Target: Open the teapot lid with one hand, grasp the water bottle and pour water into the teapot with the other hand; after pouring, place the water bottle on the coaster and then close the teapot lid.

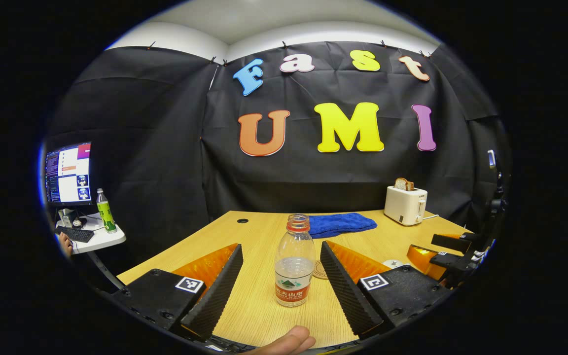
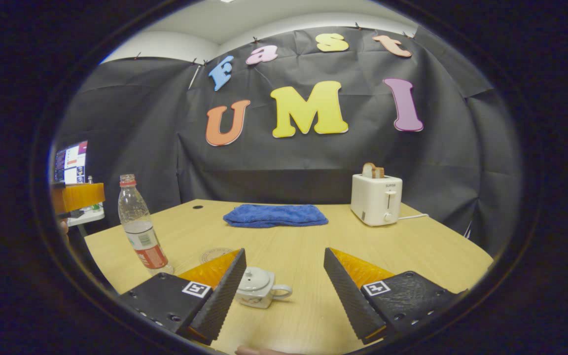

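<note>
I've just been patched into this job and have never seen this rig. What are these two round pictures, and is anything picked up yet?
No robot here: a person holds a two-finger tool in each hand, and a camera rides on each.

In the left gripper view, the left tool stands open around the water bottle, not touching it. The right tool shows at the right edge.

In the right gripper view, the right tool is open near the teapot, whose lid is on.

The wooden table also carries a coaster, blue towel and toaster. Nothing is held.
</note>
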Available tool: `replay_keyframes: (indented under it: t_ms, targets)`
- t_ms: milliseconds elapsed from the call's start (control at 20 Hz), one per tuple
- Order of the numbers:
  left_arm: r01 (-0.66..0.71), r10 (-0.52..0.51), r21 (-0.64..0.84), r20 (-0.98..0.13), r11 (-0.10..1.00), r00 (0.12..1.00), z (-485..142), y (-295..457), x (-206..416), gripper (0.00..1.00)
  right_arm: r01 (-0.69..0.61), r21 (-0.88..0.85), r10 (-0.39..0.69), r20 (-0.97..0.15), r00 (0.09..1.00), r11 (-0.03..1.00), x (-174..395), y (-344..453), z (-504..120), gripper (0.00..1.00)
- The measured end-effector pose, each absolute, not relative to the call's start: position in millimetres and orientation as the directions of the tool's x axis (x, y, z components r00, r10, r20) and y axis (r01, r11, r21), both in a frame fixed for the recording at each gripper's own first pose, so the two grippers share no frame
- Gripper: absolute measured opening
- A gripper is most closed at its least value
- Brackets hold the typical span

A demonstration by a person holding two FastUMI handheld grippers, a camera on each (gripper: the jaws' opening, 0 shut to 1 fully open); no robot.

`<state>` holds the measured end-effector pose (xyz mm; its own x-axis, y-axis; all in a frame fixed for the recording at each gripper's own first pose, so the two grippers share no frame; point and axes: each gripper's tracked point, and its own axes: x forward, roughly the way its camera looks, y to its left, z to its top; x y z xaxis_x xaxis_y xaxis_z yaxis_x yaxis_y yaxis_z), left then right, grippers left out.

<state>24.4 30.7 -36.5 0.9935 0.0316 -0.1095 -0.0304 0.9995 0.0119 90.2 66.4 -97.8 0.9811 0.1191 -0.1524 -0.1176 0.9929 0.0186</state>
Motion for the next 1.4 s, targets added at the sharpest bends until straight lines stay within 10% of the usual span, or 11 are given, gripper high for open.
replay_keyframes:
  t_ms: [300, 650, 1000, 1250, 1400]
  targets:
    - [-0.039, 0.038, 0.001, -0.120, 0.999, 0.992, -39.0, 35.4, 27.4, 0.99, -0.144, 0.020, 0.145, -0.207, 0.967, 0.989, 110.1, 97.3, -122.2, 0.93]
    - [-0.053, 0.051, -0.011, -0.133, 0.999, 0.990, -44.7, 40.2, 30.4, 0.99, -0.154, 0.008, 0.151, -0.246, 0.957, 0.988, 115.8, 106.7, -135.6, 0.62]
    - [-0.039, 0.037, -0.007, -0.134, 0.999, 0.990, -46.2, 33.8, 31.6, 0.99, -0.149, 0.017, 0.149, -0.225, 0.963, 0.989, 119.9, 105.3, -133.9, 0.55]
    - [-0.018, 0.014, -0.022, -0.160, 1.000, 0.987, -58.8, 31.4, 38.0, 1.00, -0.151, 0.020, 0.151, -0.193, 0.969, 0.988, 118.9, 107.5, -134.5, 0.07]
    - [-0.006, 0.001, -0.027, -0.170, 1.000, 0.985, -64.0, 29.4, 41.7, 0.99, -0.146, -0.011, 0.141, -0.196, 0.970, 0.989, 119.3, 107.7, -136.5, 0.07]
